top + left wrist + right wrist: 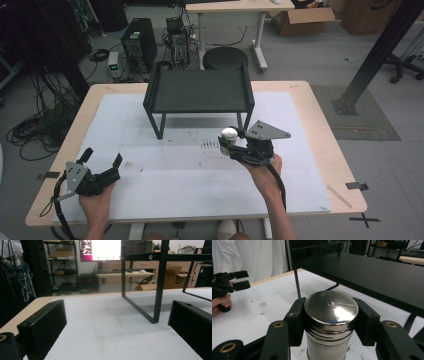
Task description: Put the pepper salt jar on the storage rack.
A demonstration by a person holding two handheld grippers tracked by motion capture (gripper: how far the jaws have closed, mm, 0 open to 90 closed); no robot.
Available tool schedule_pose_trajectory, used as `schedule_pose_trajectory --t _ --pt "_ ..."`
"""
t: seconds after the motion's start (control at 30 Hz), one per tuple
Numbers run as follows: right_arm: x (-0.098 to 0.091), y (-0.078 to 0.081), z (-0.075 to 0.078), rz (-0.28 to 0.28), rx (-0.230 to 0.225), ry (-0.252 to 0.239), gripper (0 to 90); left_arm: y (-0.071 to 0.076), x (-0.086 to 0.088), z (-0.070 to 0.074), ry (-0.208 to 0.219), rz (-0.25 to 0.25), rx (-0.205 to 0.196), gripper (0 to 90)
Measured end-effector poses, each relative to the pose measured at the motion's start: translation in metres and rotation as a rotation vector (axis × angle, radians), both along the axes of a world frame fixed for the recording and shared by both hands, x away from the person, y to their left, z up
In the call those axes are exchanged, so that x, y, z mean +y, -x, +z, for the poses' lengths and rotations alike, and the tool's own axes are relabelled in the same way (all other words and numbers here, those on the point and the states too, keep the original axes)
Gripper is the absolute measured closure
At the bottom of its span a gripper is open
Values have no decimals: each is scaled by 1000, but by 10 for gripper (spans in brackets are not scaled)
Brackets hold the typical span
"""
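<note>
Steel shaker (329,315) between clamped right gripper (329,320) jaws

Item: one metal shaker (329,322), cylindrical, polished steel finish, with a slightly domed, closed lid bearing a small central pivot and a wedge-shaped flap outline. Ridged bands run around the body just beneath the lid. Condition: lid in place, surface clean and reflective, no dents visible. Pose: upright. Position: clamped on opposite sides just below the lid by the right gripper (329,315), off the white table mat, in front of the black shelf's near right leg; in the high view its pale top (229,133) shows.
</note>
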State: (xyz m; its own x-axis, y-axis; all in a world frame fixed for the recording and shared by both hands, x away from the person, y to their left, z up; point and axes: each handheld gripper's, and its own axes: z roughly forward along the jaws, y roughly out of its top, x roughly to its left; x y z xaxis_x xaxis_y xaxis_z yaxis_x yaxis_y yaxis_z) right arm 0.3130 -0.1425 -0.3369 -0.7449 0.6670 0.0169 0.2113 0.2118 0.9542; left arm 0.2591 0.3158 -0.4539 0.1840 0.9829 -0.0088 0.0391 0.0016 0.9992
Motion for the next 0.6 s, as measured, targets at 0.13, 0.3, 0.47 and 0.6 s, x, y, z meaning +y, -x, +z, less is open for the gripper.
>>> schedule_pose_trajectory --t 0.13,0.3,0.47,0.6 --pt "5 -7 8 12 4 -15 493 0 0 0 1 0 1 22" --pt "11 -15 21 11 -6 -11 493 0 0 0 -1 -1 2 23" --pt "16 -26 34 4 -2 -13 493 0 0 0 -1 -1 1 23" --pt "21 -34 42 -4 -6 -4 494 0 0 0 -1 -1 1 23"
